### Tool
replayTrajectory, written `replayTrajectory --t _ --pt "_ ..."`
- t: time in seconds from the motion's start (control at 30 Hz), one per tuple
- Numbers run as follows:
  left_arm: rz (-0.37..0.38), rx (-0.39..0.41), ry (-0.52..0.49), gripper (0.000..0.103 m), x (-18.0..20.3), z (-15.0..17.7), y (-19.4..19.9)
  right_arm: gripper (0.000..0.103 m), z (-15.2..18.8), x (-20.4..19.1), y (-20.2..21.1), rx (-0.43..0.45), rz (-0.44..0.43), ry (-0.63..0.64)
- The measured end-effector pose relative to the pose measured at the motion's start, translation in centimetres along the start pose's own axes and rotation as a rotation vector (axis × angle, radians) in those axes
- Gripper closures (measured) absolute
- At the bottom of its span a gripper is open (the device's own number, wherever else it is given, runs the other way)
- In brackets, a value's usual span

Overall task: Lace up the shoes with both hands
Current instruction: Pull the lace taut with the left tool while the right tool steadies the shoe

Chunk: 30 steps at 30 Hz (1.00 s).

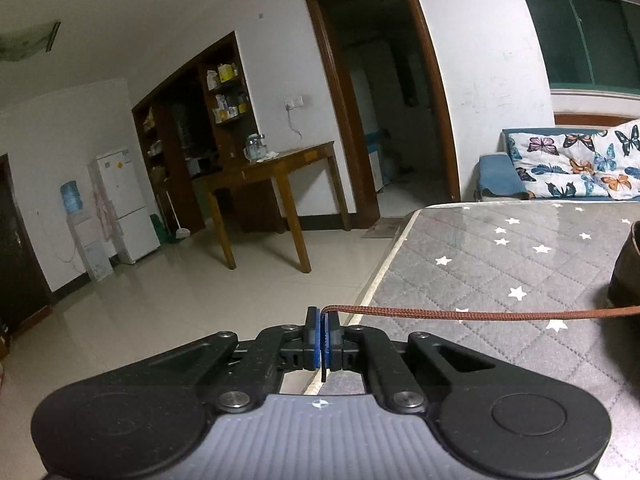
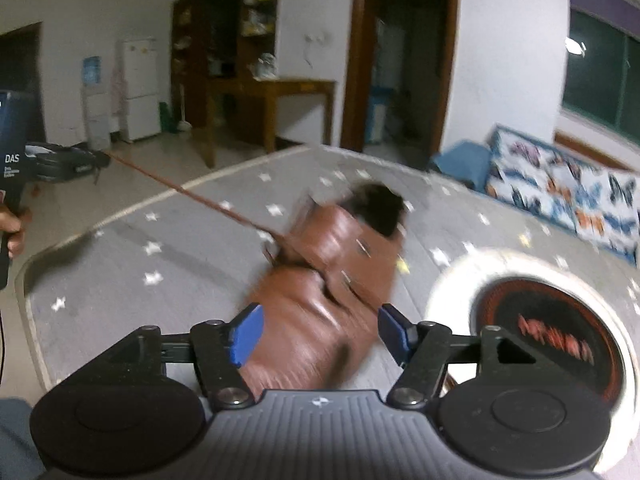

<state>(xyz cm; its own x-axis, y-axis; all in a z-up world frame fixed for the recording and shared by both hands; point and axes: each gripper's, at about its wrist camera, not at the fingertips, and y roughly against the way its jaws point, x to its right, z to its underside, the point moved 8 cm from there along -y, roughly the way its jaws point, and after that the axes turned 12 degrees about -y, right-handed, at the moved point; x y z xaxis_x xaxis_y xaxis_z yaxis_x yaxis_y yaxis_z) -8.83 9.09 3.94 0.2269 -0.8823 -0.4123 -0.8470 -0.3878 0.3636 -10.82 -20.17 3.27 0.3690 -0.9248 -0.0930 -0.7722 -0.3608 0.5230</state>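
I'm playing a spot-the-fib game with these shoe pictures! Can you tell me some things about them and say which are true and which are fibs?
1. The left hand-held gripper is pinching the brown shoelace. True.
2. The shoelace hangs loose in a heap. False: it stretches in a straight line to the shoe.
3. The right hand-held gripper is squeezed shut. False: its jaws stand wide apart, with the brown shoe between them.
4. The shoe sits on a grey mattress with white stars. True.
5. The shoe is blue. False: it is brown.
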Motion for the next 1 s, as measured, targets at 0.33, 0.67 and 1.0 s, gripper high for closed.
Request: replayTrajectory --t 0.33,0.67,1.0 --pt "0.012 -0.005 0.019 0.101 -0.4 0.2 0.1 0.029 -2.7 -1.7 -3.6 0.065 0.012 0.057" --pt "-0.023 -0.021 0.03 0.101 -1.3 0.6 -0.1 0.035 -2.3 4.3 -1.4 0.091 0.248 -0.041" --pt "-0.101 -0.025 0.062 0.101 -4.9 0.8 0.7 0.031 -2.7 0.8 -1.5 0.109 0.108 0.005"
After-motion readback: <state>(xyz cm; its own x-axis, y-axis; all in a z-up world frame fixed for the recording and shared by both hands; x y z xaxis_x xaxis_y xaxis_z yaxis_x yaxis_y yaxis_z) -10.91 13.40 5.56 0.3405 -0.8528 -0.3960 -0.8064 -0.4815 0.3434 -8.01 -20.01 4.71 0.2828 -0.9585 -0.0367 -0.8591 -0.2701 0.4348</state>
